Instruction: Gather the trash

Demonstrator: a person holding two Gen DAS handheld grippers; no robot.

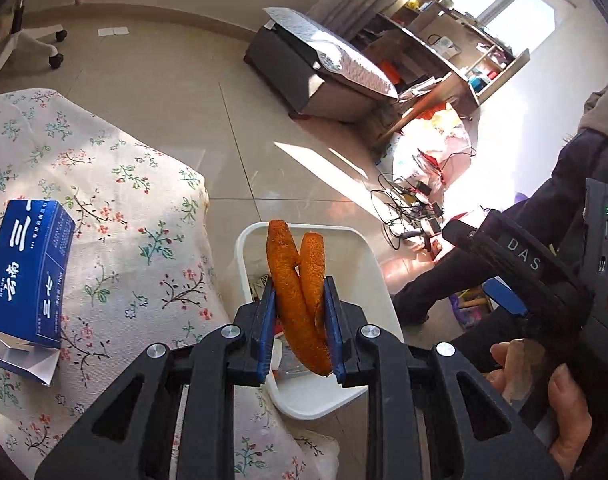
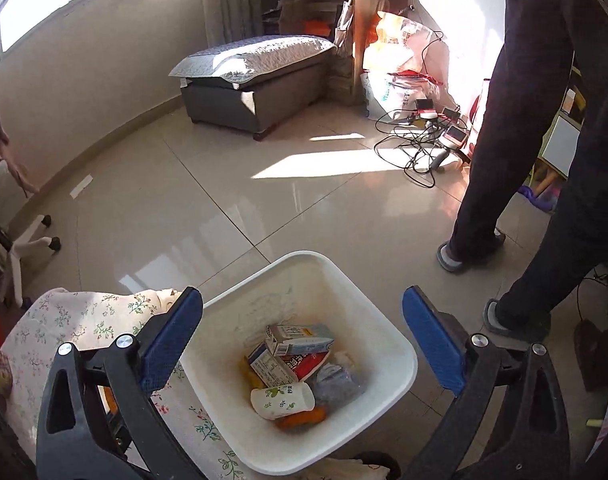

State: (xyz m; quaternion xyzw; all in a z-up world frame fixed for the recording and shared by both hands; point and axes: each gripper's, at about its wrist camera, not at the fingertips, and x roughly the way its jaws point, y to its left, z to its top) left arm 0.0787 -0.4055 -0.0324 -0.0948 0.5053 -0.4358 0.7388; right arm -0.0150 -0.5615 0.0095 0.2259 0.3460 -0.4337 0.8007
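Orange peel strip [image 1: 298,292], curled and pitted, is clamped in the left hand-held gripper [image 1: 300,312] above the white plastic bin [image 1: 368,252]. Right hand-held gripper [image 2: 302,344] stands apart, empty. Risk: released off-centre, peel lands on the floral-clothed bench [image 1: 116,184].

Flowery-clothed desk [image 1: 116,200] is holding a blue box [image 1: 30,270], white bin [image 2: 388,332] is sitting on the tiled floor [image 2: 208,208] beside it.

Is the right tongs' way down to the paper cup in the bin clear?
Probably yes: the right tongs hang open above the white bin, and the paper cup lies on top, uncovered.
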